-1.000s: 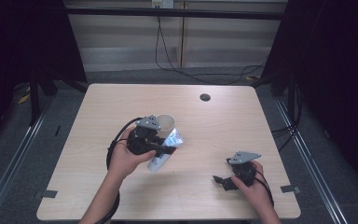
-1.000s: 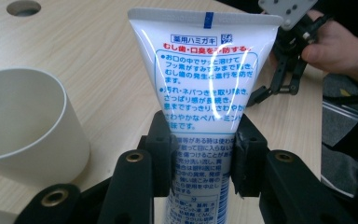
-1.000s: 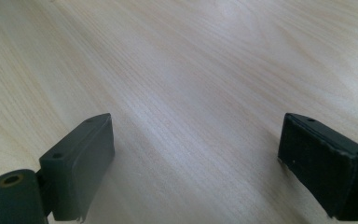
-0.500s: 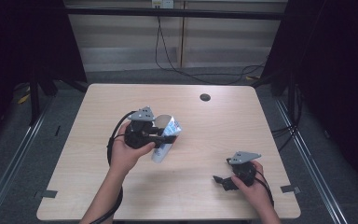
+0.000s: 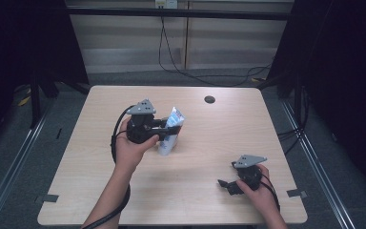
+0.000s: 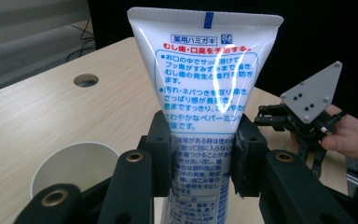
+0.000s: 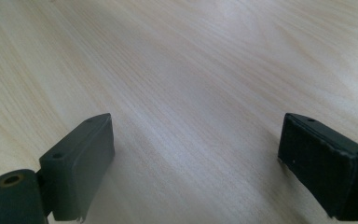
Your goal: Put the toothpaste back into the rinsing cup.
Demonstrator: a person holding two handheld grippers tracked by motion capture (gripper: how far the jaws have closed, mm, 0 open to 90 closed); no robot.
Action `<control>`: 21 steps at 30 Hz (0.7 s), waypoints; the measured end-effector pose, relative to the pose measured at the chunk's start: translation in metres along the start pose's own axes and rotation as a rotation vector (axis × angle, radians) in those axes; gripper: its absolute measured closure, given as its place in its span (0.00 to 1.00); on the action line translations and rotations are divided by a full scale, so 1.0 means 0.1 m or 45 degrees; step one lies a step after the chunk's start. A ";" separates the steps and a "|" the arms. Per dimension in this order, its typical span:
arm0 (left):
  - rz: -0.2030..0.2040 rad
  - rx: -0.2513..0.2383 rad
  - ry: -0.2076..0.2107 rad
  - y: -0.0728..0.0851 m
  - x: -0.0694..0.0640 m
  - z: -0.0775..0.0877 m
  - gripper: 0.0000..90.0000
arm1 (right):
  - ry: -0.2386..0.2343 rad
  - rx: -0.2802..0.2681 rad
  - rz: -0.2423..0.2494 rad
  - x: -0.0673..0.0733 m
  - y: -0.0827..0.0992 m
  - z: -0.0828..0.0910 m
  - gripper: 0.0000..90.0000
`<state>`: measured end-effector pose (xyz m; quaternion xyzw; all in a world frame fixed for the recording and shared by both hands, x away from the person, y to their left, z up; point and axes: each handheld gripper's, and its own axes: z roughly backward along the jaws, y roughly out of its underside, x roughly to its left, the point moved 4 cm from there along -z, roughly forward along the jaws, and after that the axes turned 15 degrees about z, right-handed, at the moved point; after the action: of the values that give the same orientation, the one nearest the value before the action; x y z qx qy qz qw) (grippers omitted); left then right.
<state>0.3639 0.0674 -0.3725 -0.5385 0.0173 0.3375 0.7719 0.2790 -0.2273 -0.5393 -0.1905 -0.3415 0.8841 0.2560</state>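
A white toothpaste tube (image 6: 205, 74) with blue and red print stands nearly upright, its flat crimped end on top. My left gripper (image 6: 203, 154) is shut on the tube's middle, one pad pressing on each side. In the high view the left gripper (image 5: 170, 130) holds the tube (image 5: 175, 118) over the table's middle left. A white paper cup (image 6: 74, 168) stands open just beside the tube, below my left jaw. My right gripper (image 5: 225, 183) rests low at the table's front right, held by a hand. Its jaws (image 7: 196, 158) stand wide apart over bare wood.
The light wooden table (image 5: 219, 138) has a round cable hole (image 5: 209, 99) at its far middle. Dark floor, metal rails and cables surround the table. The right hand and its gripper (image 6: 307, 112) also appear behind the tube in the left gripper view.
The left gripper has swung the tube from lying tilted to nearly upright and shifted slightly right. The right gripper has stayed where it was.
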 end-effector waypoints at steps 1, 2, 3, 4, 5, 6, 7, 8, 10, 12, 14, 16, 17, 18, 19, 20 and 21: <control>-0.006 -0.007 -0.003 -0.01 0.01 0.00 0.73 | 0.000 0.001 -0.001 0.00 0.00 0.00 0.11; 0.001 -0.009 -0.006 -0.02 0.00 -0.01 0.73 | 0.000 0.001 -0.001 0.00 0.00 0.00 0.11; 0.000 -0.014 -0.012 -0.03 0.01 -0.01 0.73 | 0.000 0.000 0.000 0.00 0.00 0.00 0.11; 0.004 -0.018 -0.018 -0.04 0.01 0.00 0.73 | 0.000 0.001 -0.001 0.00 0.00 0.00 0.11; 0.004 -0.018 -0.018 -0.04 0.01 0.00 0.73 | 0.000 0.000 0.000 0.00 0.00 0.00 0.11; -0.002 -0.023 -0.017 -0.06 0.01 0.00 0.73 | 0.000 0.000 0.000 0.00 0.00 0.00 0.11; 0.009 -0.029 -0.019 -0.07 0.01 0.00 0.73 | 0.000 0.000 0.000 0.00 0.00 0.00 0.11; 0.002 -0.040 -0.027 -0.09 0.01 0.00 0.73 | 0.000 0.001 -0.001 0.00 0.00 0.00 0.11; 0.007 -0.049 -0.033 -0.10 0.01 0.01 0.73 | 0.000 0.000 0.000 0.00 0.00 0.00 0.11; 0.016 -0.089 -0.039 -0.14 0.03 0.02 0.73 | 0.000 -0.001 0.000 0.00 0.00 0.00 0.11; 0.015 -0.113 -0.055 -0.16 0.04 0.03 0.73 | 0.000 0.001 -0.001 0.00 0.00 0.00 0.11; 0.018 -0.132 -0.067 -0.19 0.05 0.04 0.73 | 0.000 0.000 -0.001 0.00 0.00 0.00 0.11; 0.024 -0.143 -0.064 -0.20 0.05 0.04 0.73 | 0.000 0.000 -0.001 0.00 0.00 0.00 0.11; 0.024 -0.143 -0.064 -0.20 0.05 0.04 0.73 | 0.000 0.000 -0.001 0.00 0.00 0.00 0.11; 0.023 -0.152 -0.066 -0.22 0.06 0.04 0.73 | 0.000 0.000 0.000 0.00 0.00 0.00 0.11; 0.021 -0.156 -0.073 -0.23 0.06 0.04 0.73 | 0.000 0.000 -0.001 0.00 0.00 0.00 0.11; 0.017 -0.155 -0.075 -0.25 0.07 0.04 0.73 | 0.000 0.001 -0.001 0.00 0.00 0.00 0.11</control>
<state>0.3810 0.0697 -0.3532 -0.5743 -0.0223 0.3587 0.7355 0.2789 -0.2274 -0.5393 -0.1902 -0.3414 0.8841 0.2563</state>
